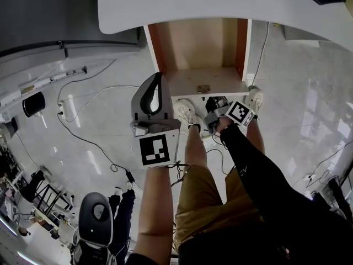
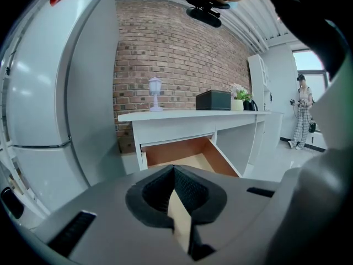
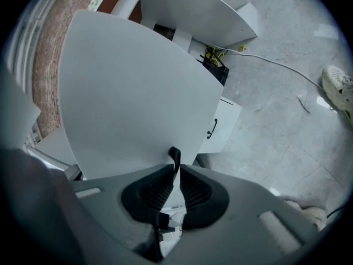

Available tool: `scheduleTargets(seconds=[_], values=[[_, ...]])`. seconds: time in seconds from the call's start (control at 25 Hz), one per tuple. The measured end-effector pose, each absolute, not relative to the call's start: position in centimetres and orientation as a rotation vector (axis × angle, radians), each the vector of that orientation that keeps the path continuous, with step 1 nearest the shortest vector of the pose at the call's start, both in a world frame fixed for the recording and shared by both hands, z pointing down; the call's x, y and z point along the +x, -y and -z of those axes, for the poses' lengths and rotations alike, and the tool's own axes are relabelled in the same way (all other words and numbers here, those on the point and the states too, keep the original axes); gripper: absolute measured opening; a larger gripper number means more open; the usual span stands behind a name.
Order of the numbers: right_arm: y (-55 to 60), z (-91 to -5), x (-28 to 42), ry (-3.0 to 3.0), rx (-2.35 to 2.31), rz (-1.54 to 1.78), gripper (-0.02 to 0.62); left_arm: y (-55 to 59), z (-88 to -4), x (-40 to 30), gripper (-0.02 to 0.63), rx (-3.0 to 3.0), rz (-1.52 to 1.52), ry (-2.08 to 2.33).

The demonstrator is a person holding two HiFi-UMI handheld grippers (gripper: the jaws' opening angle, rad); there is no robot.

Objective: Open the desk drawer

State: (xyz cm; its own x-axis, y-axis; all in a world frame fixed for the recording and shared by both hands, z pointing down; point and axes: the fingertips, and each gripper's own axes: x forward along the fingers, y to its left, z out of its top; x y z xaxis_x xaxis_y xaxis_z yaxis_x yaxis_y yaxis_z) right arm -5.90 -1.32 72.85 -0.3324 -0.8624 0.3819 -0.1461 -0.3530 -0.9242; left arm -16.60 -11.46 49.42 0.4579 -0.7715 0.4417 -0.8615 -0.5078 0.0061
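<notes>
The white desk (image 1: 220, 1) has its drawer (image 1: 190, 81) pulled out, and the wooden inside shows in the head view. My right gripper (image 1: 212, 115) is low against the drawer's white front (image 3: 127, 93). It is shut on a thin black handle (image 3: 175, 154) that sticks up between its pads. My left gripper (image 1: 159, 77) is held in the air to the left of the drawer, apart from it. Its jaws (image 2: 174, 169) are shut with nothing between them, and it faces the open drawer (image 2: 185, 152) from a distance.
Cables (image 1: 83, 131) and a power strip (image 1: 60, 110) lie on the pale floor at the left. My shoes (image 1: 186, 112) stand just before the drawer. A white cabinet with a black handle (image 3: 213, 128) sits under the desk. A grey fridge (image 2: 49, 109) stands left of the desk, and a person (image 2: 302, 117) far right.
</notes>
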Motion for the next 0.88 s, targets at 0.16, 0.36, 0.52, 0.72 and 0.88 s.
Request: scheduleTargets(seconds=[0.16, 0.36, 0.52, 0.72, 0.88], values=[[1.2, -72.7, -5.5, -1.350, -1.351, 1.734, 0.037, 11.4, -49.3, -16.1, 0.009, 2.487, -0.573, 1.411], [1.4, -72.8, -5.7, -1.341, -1.353, 1.750, 0.035, 11.3, -49.5, -15.8, 0.009, 2.487, -0.566, 1.407], [1.2, -72.9, -5.8, -1.328, -1.335, 1.769, 0.040, 10.9, -49.5, -15.4, 0.009, 2.488, -0.565, 1.399], [0.5, -73.2, -5.6, -1.309, -1.374, 1.798, 0.088, 10.5, -49.5, -15.3, 0.009, 2.483, -0.572, 1.399], [-0.3, -74.4, -6.0, -1.343, -1.417, 1.850, 0.281, 10.8, -49.8, -15.3, 0.009, 2.477, -0.568, 1.407]])
